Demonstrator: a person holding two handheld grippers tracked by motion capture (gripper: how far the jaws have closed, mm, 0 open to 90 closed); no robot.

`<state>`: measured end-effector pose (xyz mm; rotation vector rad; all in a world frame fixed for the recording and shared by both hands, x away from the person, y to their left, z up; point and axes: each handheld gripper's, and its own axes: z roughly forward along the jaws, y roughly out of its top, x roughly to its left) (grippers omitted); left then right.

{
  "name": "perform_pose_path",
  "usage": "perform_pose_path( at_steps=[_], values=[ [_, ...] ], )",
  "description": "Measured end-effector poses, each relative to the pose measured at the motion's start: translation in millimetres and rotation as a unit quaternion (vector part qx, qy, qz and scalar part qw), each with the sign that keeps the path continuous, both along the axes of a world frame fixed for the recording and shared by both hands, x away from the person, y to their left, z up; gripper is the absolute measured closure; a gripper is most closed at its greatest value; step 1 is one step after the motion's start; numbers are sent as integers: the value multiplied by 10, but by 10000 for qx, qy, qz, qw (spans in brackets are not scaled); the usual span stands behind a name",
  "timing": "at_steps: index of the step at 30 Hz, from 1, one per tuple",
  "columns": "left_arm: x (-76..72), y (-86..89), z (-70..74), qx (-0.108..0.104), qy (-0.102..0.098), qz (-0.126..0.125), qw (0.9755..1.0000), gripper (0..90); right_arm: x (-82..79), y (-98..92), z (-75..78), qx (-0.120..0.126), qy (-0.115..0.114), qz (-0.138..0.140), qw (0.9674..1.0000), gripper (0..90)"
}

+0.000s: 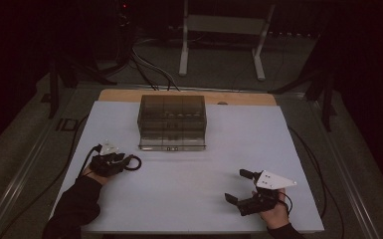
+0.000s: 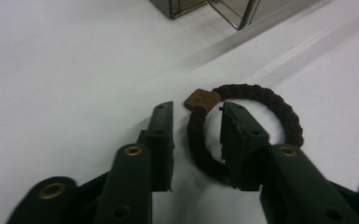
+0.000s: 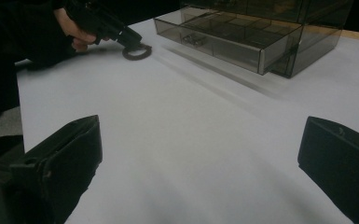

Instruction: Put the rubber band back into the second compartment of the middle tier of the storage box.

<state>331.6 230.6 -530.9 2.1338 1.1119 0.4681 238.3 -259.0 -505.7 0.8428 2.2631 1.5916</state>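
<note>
Nearby, braided brown hair tie (image 2: 261, 107), ring-shaped.

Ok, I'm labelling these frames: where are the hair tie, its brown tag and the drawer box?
hair tie (image 2: 279, 109), left gripper view, on its braided far arc.
brown tag (image 2: 203, 99), left gripper view, on the tag's face.
drawer box (image 1: 172, 105), high view, on its smoky top panel.

The left tongs (image 2: 196, 140) rest low on the table (image 1: 189, 199), jaws partly apart; the right tongs (image 1: 239, 187), nearer its front edge, gape wide.
</note>
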Motion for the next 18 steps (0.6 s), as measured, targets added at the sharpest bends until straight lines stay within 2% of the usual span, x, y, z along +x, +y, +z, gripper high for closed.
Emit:
perform_pose_path(
  at_steps=[4,10,18],
  values=[
    [18,-11,-12,-10,-48,10,10000,711,4,-1,-1,13,14,-6,10000,0],
    [35,-24,-16,-24,-16,-56,10000,800,5,-2,-2,10,13,-5,10000,0],
    [59,-9,-8,-119,103,-46,9999,853,4,0,0,18,7,-1,10000,0]
  ],
)
